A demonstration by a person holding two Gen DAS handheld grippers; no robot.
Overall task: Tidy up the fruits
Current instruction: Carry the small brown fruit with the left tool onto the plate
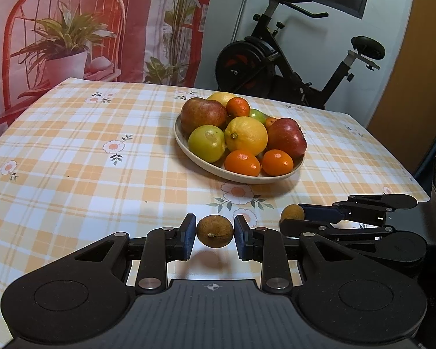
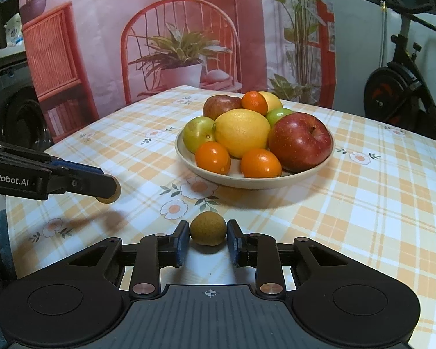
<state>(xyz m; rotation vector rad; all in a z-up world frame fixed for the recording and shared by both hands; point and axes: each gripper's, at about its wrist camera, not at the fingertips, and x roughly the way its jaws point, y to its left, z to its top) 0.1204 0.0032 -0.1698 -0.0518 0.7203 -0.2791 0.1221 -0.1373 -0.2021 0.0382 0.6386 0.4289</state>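
One table (image 2: pixel 378 203), cleared save one bowl (image 2: pixel 255 180). Heaped in the bowl: two apples, two lemons, two green fruits, at least three tangerines. In front of the bowl, each gripper pinches one brown fruit for loading: left gripper (image 1: pixel 215 232), right gripper (image 2: pixel 207 234), both closed tight.
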